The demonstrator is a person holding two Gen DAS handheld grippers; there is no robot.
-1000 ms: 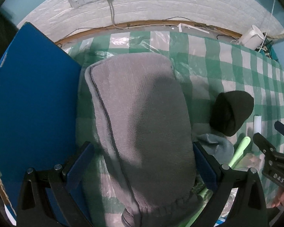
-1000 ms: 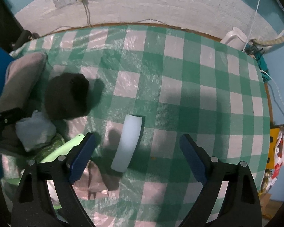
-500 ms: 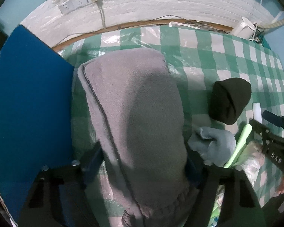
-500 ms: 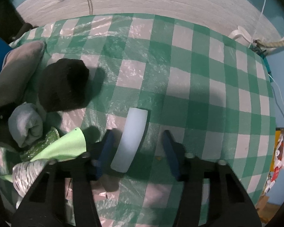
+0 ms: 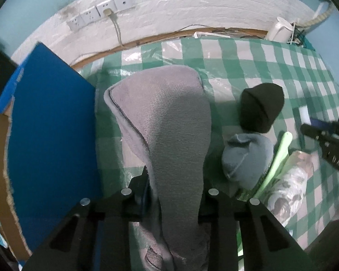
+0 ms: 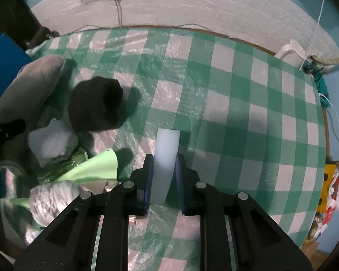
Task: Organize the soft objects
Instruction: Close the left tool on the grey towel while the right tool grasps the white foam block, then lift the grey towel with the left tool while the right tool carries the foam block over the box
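Pinching the near end of a folded grey fleece cloth (image 5: 169,122), the left gripper (image 5: 173,194) has both fingers pressed into the fuzzy, dark-piped fabric, which runs up the centre of the frame over the green checked tablecloth (image 5: 271,61), just right of a blue board (image 5: 49,122). The right gripper (image 6: 163,180) is clamped on a smooth white foam block (image 6: 165,155) at lower centre, with 2 soft bundles at left: a black beanie (image 6: 95,106) touching a pale grey-blue sock ball (image 6: 52,142).

The bench (image 6: 248,117) is covered by a green-checked cloth (image 6: 214,85); a black beanie (image 6: 95,106), grey bundle (image 6: 52,142) and green sheet (image 6: 95,169) are laid on it.
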